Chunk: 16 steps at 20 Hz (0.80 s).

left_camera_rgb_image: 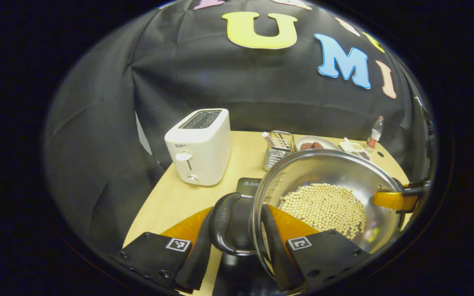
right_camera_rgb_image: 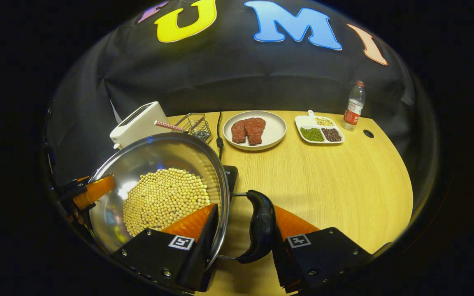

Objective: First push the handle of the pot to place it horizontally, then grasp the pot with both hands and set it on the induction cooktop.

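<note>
A steel pot (left_camera_rgb_image: 323, 168) (right_camera_rgb_image: 150, 158) holding soybeans (left_camera_rgb_image: 323, 207) (right_camera_rgb_image: 165, 197) is gripped from both sides. My left gripper (left_camera_rgb_image: 239, 218) is shut on one black side handle (left_camera_rgb_image: 226, 222), one finger outside the handle and the other inside the rim. My right gripper (right_camera_rgb_image: 245, 213) is shut the same way on the opposite handle (right_camera_rgb_image: 259, 230). Each view also catches the other gripper across the pot: the right one (left_camera_rgb_image: 397, 200) and the left one (right_camera_rgb_image: 89, 191). The black induction cooktop (left_camera_rgb_image: 248, 186) (right_camera_rgb_image: 231, 174) peeks out from beneath the pot. I cannot tell whether the pot touches it.
On the wooden table (right_camera_rgb_image: 323, 185) a white toaster (left_camera_rgb_image: 200, 146) (right_camera_rgb_image: 138, 121) stands at the back left, beside a wire basket (left_camera_rgb_image: 278, 150) (right_camera_rgb_image: 194, 123). Farther right sit a plate (right_camera_rgb_image: 276, 127) of meat, a divided bean dish (right_camera_rgb_image: 303, 121) and a bottle (right_camera_rgb_image: 353, 106). A cable (right_camera_rgb_image: 219, 131) runs back.
</note>
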{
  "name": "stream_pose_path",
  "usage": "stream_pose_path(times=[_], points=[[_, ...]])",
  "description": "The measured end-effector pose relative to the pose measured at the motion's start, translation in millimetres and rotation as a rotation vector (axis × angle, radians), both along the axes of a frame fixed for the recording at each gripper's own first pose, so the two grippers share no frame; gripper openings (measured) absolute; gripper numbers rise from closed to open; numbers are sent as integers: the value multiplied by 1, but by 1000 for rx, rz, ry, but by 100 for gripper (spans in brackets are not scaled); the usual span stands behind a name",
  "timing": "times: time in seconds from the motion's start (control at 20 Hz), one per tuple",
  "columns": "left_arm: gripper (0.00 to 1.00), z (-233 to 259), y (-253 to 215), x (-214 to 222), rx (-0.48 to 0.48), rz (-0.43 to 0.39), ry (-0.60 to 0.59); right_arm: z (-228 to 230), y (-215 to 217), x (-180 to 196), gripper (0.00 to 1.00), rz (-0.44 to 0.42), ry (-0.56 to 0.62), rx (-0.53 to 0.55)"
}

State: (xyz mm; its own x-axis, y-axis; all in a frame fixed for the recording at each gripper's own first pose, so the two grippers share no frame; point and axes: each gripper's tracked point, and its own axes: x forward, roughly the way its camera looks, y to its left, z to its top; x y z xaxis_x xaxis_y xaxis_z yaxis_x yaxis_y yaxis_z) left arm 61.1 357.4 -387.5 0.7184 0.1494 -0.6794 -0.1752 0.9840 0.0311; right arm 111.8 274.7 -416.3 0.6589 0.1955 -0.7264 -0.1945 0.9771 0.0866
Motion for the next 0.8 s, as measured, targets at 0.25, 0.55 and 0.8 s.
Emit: stream_pose_path(times=[0.25,0.55,0.8], points=[[71,-20,21,5,-10,-14,11,-16,17,2,67,-7,15,3],[67,-40,24,13,-23,-34,23,-28,18,6,68,-20,26,-1],[71,-42,24,12,-37,-27,17,-34,14,5,67,-27,23,-14]])
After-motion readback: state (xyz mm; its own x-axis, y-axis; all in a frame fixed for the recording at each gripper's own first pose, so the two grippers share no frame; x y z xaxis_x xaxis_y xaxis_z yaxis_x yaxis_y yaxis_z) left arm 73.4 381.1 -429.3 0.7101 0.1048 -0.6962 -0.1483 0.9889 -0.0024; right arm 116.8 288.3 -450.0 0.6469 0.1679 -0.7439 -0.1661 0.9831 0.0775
